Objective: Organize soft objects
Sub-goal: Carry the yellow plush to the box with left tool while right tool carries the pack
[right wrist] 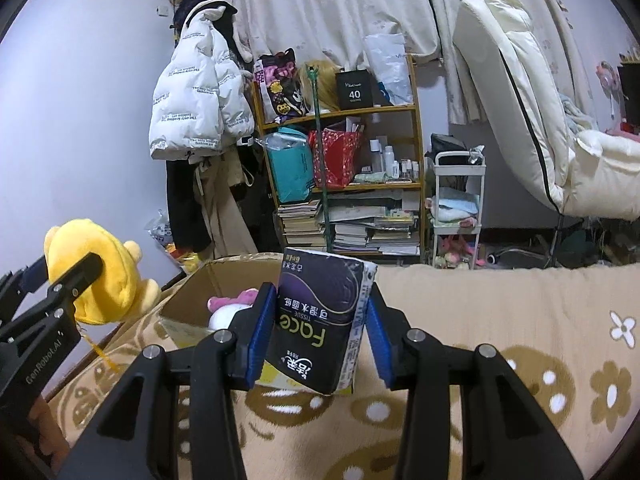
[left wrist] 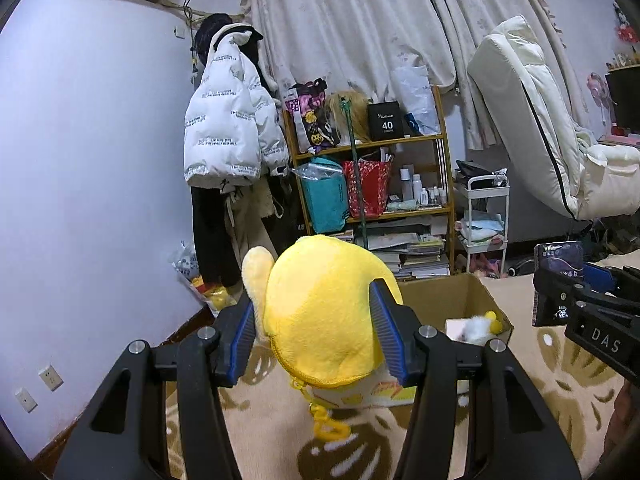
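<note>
Above the cardboard box (right wrist: 224, 280), left gripper (left wrist: 316, 320) clamps the yellow plush (left wrist: 324, 308); right gripper (right wrist: 320, 320) clamps the tissue pack (right wrist: 320, 316). Risk: simultaneous release could bounce either item off the rim.

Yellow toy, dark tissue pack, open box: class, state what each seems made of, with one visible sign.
Yellow toy: plush fabric, matte, fuzzy nap.
Tissue pack: probably thin plastic film, glossy, wrinkled at its edge.
Box: cardboard, dull brown with bent flaps.

A pale wall (left wrist: 100, 140) met floral curtains (left wrist: 340, 20); a wooden shelf (left wrist: 372, 176) stood beside a white recliner (left wrist: 532, 128).
</note>
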### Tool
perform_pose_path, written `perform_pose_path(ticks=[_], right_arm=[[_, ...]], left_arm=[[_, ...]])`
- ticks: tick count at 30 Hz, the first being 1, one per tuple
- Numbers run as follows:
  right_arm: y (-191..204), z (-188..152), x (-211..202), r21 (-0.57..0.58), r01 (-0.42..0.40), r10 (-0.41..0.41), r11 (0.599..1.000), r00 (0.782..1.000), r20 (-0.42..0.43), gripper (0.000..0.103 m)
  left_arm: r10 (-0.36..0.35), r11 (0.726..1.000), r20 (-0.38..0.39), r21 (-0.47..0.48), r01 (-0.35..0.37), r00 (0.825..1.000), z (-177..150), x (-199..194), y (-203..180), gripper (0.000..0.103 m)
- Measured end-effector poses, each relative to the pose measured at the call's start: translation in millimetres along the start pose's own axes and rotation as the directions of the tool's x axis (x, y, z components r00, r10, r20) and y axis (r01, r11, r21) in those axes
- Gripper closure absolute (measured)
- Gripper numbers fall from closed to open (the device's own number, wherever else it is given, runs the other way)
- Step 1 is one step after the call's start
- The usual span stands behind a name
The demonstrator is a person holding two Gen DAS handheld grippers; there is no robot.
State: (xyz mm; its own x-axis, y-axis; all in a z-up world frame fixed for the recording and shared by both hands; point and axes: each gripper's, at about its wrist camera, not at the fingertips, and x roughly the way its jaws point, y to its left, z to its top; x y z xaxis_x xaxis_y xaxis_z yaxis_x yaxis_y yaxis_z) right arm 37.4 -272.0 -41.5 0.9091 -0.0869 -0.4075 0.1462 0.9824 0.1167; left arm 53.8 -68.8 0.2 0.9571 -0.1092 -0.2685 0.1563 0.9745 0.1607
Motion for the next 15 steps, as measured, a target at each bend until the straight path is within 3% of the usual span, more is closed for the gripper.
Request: perform_pose_path(ticks=[15], right_arm=[[4,29,48,-0.058,0.009,-0.008,0.998,1.000,0.025,0.056]], left_arm=[[0.014,0.999,-0.035,-0.033,-0.015,0.999,3,62,10,0.050]])
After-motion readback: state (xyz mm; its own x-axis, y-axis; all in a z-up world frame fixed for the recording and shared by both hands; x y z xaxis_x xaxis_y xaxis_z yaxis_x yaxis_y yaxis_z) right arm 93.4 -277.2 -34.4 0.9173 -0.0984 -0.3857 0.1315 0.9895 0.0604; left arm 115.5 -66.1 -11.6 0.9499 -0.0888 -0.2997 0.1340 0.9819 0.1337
